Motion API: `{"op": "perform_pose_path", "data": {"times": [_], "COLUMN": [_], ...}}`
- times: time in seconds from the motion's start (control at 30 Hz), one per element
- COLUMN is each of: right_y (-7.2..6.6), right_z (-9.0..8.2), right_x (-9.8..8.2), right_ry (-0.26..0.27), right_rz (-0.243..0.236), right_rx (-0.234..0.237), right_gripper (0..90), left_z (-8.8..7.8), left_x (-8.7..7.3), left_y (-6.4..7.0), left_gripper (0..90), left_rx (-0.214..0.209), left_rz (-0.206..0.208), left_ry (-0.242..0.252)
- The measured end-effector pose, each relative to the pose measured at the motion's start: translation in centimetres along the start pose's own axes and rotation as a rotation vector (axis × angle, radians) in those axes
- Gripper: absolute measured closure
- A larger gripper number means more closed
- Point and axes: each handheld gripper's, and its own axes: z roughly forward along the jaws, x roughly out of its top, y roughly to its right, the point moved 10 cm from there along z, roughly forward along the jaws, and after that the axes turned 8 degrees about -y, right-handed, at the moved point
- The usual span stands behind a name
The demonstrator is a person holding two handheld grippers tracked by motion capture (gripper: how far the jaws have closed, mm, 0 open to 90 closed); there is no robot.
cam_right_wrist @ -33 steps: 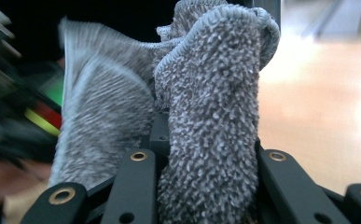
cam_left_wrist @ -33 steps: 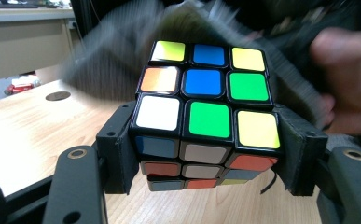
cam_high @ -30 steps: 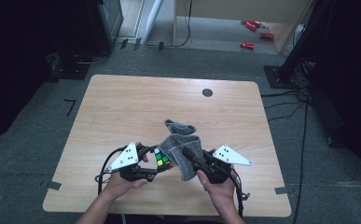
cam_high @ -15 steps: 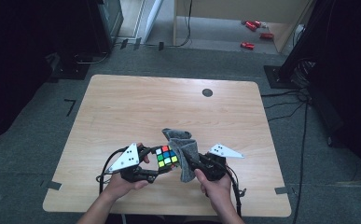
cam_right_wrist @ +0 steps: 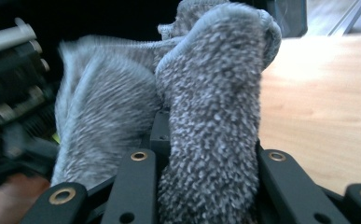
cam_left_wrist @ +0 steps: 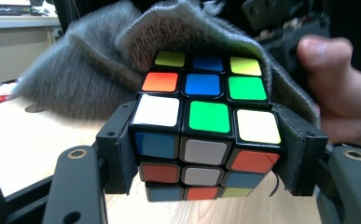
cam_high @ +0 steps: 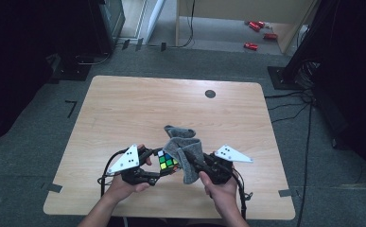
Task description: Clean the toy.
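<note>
Near the table's (cam_high: 124, 109) front edge, left jaws clamping cube (cam_left_wrist: 205, 116), right jaws clamping cloth (cam_right_wrist: 206, 116).

A big, light brown wooden table (cam_high: 124, 113) with rounded corners is seen. A small round dark spot (cam_high: 210, 93) is set near its far edge.

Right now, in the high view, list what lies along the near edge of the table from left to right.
Left hand-held gripper → puzzle cube → grey cloth → right hand-held gripper.
</note>
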Motion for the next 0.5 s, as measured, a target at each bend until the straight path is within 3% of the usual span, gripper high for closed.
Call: {"op": "perform_pose_path", "data": {"times": [0.1,0.2,0.23,0.37,0.43,0.5], "right_y": [0.5,1.7,1.8,1.4,0.6,-0.3], "right_z": [0.8,1.4,1.5,0.4,-0.3,-0.4], "right_x": [-1.0,-2.2,-2.3,-0.8,0.1,0.4], "right_ry": [-0.033,-0.114,-0.126,-0.043,0.015,0.037], "right_rz": [0.006,-0.034,-0.033,-0.03,-0.041,-0.066], "right_rx": [-0.016,-0.093,-0.096,-0.087,-0.067,-0.047], "right_gripper": [69.9,69.8,69.8,69.4,69.3,69.2], "left_z": [-0.2,-0.4,-0.5,-0.3,-0.1,0.0], "left_x": [-0.2,0.3,0.3,-0.4,-0.5,-0.3], "left_y": [-0.2,-0.5,-0.6,-0.9,-0.8,-0.6], "left_gripper": [34.6,34.6,34.6,34.6,34.6,34.6], "left_rx": [0.007,0.008,0.015,0.037,0.036,0.027], "left_rz": [-0.002,-0.019,-0.014,-0.005,-0.007,-0.008], "left_ry": [-0.005,0.02,0.015,-0.017,-0.019,-0.014]}}
